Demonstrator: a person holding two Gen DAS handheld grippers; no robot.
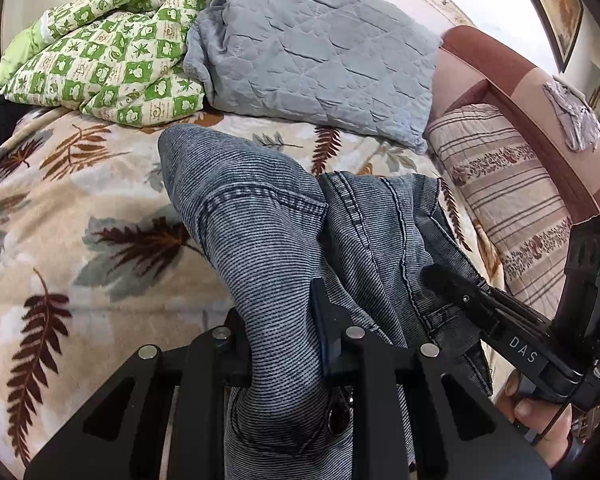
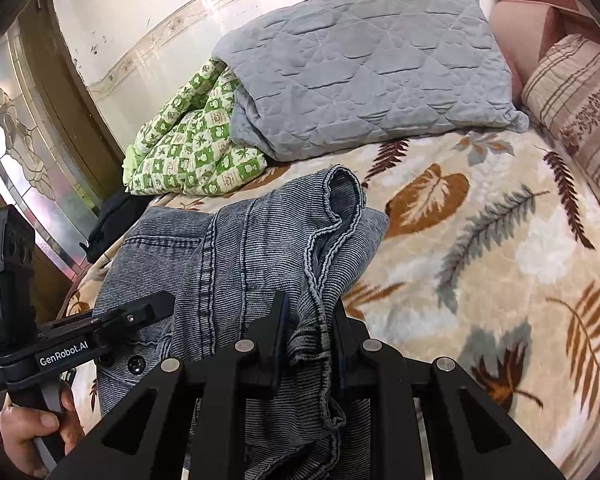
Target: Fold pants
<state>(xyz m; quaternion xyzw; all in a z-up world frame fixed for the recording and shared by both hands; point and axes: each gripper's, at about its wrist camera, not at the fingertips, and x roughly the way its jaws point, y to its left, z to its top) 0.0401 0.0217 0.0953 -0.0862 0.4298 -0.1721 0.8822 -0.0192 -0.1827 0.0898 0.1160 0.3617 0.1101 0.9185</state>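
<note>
Denim is pinched between the closed fingers of the left gripper [image 1: 284, 344], and a hemmed edge is likewise clamped in the right gripper [image 2: 308, 344]. The pants [image 2: 236, 248] are bunched, lying forward of both claws over the leaf-print blanket [image 2: 480, 248]; their long axis probably runs away toward the grey pillow [image 2: 364, 68].

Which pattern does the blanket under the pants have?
Cream blanket with brown, orange and grey leaves, clearest in the right wrist view.

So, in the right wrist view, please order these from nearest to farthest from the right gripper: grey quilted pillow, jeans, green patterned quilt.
1. Jeans: clamped in the right gripper.
2. Green patterned quilt: behind the jeans, left.
3. Grey quilted pillow: farthest, against the wall.
</note>
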